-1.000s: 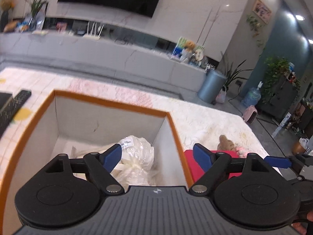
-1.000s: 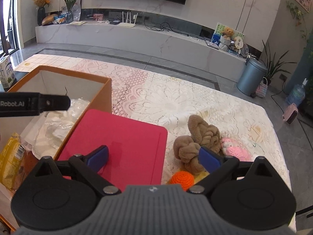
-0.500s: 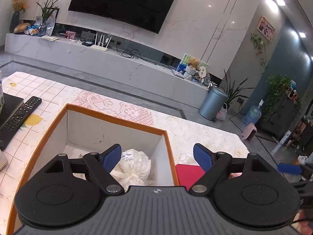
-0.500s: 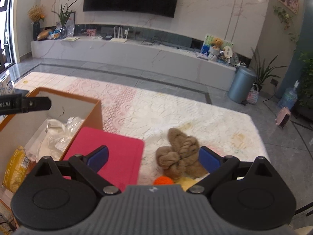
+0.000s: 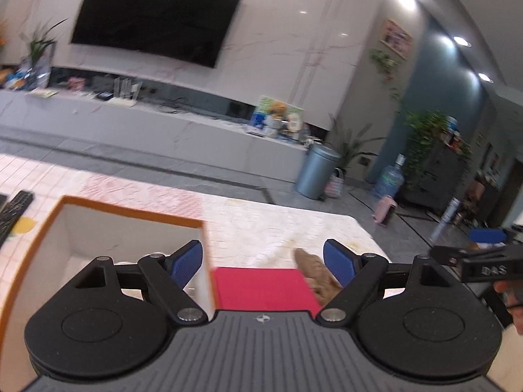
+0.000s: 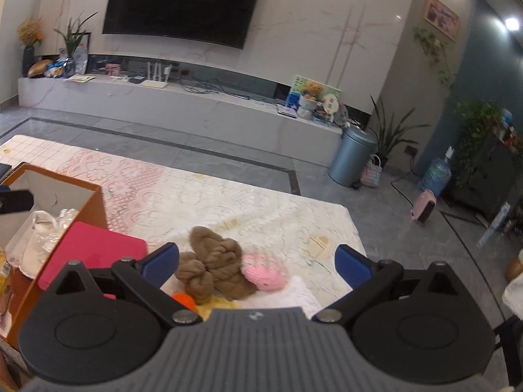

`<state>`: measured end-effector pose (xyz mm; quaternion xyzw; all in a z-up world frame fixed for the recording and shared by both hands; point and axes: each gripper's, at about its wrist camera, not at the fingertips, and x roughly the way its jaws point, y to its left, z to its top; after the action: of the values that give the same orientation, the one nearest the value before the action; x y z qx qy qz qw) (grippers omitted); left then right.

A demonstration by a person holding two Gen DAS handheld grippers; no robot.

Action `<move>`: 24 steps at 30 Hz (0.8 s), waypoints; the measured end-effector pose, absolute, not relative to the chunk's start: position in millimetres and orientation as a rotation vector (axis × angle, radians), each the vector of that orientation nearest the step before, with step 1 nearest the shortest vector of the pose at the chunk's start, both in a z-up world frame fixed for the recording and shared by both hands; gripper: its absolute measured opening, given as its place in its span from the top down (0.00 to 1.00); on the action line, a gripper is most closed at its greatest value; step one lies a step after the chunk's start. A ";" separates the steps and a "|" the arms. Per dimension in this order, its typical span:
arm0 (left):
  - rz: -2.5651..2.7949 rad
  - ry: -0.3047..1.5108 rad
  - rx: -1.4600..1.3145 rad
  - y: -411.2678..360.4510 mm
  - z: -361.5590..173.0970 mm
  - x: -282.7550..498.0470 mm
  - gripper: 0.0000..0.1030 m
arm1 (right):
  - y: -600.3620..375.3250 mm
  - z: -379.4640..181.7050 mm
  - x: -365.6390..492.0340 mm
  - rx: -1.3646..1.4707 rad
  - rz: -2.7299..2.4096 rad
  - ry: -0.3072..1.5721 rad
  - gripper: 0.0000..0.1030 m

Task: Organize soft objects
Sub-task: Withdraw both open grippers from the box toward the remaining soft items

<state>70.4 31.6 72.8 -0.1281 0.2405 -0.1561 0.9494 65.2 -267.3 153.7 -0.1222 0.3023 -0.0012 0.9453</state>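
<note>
On the lace tablecloth point(image 6: 261, 209) lies a heap of soft things: a brown yarn bundle point(image 6: 215, 268), a pink knitted piece point(image 6: 266, 272), an orange ball point(image 6: 184, 300) and a white knit point(image 6: 302, 294). My right gripper point(image 6: 256, 266) hovers open above this heap, holding nothing. An orange-rimmed box point(image 5: 108, 228) with white walls holds a clear plastic bag point(image 6: 42, 238). Its pink lid point(image 5: 261, 285) lies beside it. My left gripper point(image 5: 263, 263) is open and empty over the box's right wall, with the brown yarn bundle point(image 5: 315, 276) near its right finger.
A black remote point(image 5: 14, 212) lies at the table's left. The table's far edge point(image 6: 294, 192) drops to a grey floor. A grey bin point(image 6: 351, 156), a water jug point(image 6: 434, 176) and potted plants stand beyond. The other gripper point(image 5: 483, 261) shows at the right of the left wrist view.
Both grippers have risen and tilted up, showing more of the room. The left one swung right, off the box interior toward the pink lid. Both stayed open.
</note>
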 end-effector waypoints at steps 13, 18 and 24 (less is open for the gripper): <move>-0.357 0.525 -0.126 -37.7 45.8 65.9 0.05 | -294.5 73.6 93.4 -0.138 0.027 0.749 0.02; -0.397 0.543 -0.070 -55.0 29.4 62.7 0.05 | -304.9 33.3 109.3 -0.020 0.028 0.809 0.03; -0.419 0.587 -0.071 -66.7 13.6 65.0 0.05 | -316.7 -3.5 126.7 0.068 0.052 0.884 0.03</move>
<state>65.0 -66.7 13.6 -0.0348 0.2871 -0.2050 0.9351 126.7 -316.7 -3.5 0.0330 0.4276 0.0253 0.9030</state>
